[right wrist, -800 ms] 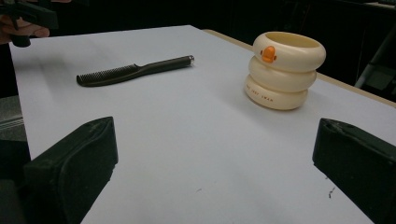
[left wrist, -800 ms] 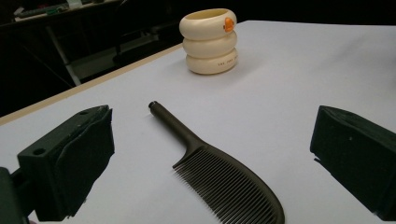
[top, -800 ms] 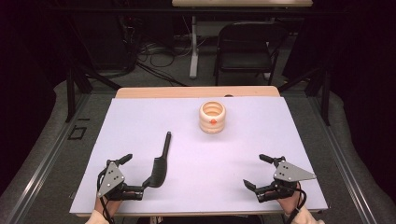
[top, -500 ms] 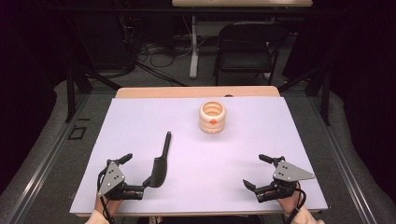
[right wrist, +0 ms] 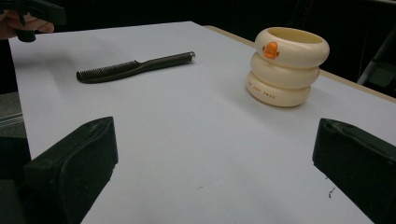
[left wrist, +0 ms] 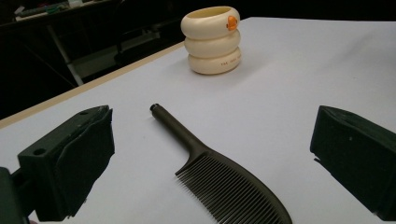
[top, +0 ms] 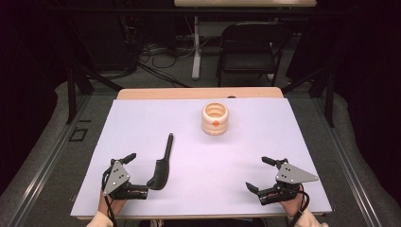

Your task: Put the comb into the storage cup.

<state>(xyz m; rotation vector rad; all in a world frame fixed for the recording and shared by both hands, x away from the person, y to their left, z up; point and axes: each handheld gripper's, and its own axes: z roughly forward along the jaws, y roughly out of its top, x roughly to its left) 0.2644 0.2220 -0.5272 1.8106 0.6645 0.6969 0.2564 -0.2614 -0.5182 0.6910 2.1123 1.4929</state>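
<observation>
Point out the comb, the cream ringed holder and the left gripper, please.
comb (left wrist: 233, 184): left gripper view, on the toothed part.
cream ringed holder (top: 215, 124): high view, on its outer wall below the orange mark.
left gripper (top: 142, 171): high view, midway between its open fingertips.

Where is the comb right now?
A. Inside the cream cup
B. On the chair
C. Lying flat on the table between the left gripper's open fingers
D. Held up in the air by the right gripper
C: the comb lies flat on the table, with the left gripper open around its toothed end and not pressing on it.
</observation>
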